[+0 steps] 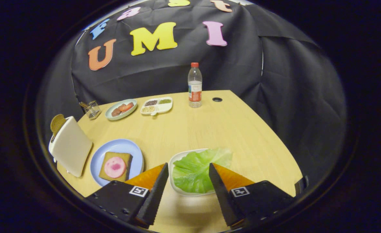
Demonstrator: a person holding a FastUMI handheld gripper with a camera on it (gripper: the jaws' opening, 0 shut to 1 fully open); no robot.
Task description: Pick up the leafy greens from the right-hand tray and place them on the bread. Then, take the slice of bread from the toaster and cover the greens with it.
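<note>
Gripper view: leafy greens [198, 170] on tray [177, 158], between parted tongs [188, 170].

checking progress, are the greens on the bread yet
No, the greens lie in their tray between the open gripper's fingers, while the bread on the blue plate holds just a pink slice.

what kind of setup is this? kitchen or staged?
Likely a staged booth, not a real kitchen: a wooden table backed by draped black cloth, with sandwich props laid out, including a toaster, lettuce on a white tray and bread on a blue plate. The gripper is open, fingers flanking the lettuce.
</note>
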